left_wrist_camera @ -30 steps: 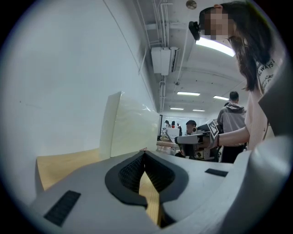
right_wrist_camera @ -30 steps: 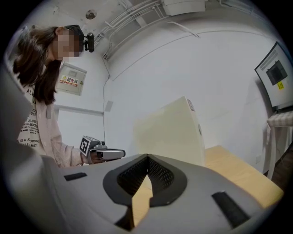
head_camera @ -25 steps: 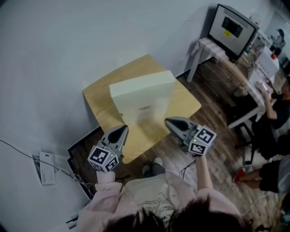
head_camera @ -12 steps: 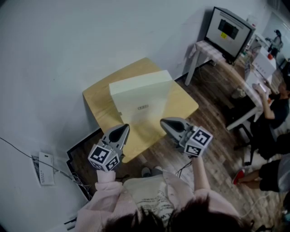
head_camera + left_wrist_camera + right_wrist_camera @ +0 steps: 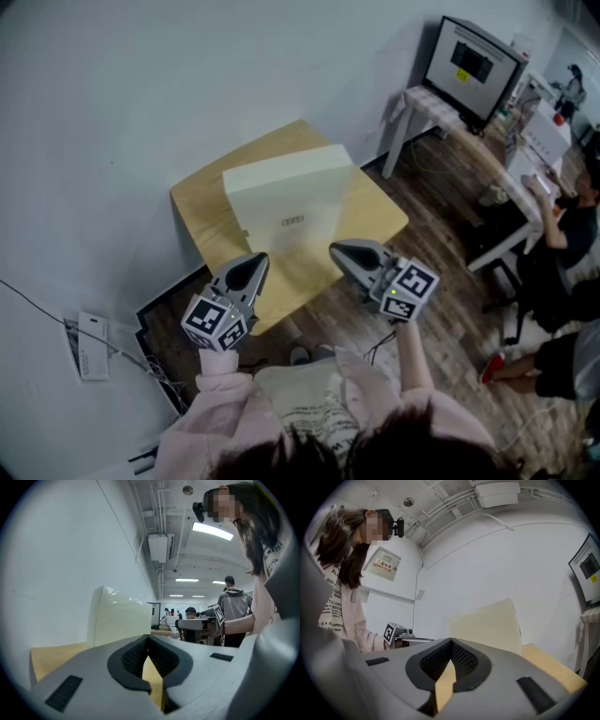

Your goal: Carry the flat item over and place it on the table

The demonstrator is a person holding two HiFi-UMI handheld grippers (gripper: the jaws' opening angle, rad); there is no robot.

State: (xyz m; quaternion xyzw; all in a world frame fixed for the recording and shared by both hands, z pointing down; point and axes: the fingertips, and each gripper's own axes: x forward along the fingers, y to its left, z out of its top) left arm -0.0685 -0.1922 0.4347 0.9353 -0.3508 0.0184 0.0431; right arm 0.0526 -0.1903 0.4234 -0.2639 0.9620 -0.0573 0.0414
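Standing upright on the wooden table [image 5: 199, 214], the flat cream box [image 5: 292, 192] is directly ahead of your left gripper [image 5: 253, 263] and right gripper [image 5: 337, 250], with only bare tabletop between. Both grippers' jaws are pressed together, empty. A monitor [image 5: 472, 64] sits far off beyond your right gripper; the box's small print is unreadable.

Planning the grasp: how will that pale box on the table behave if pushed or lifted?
The box stands upright on a narrow edge on the table, so a high push would probably tip it. Its straight edges and flat faces suggest it is stiff, not floppy. The smooth face shows some sheen, so it may slip in a light pinch.
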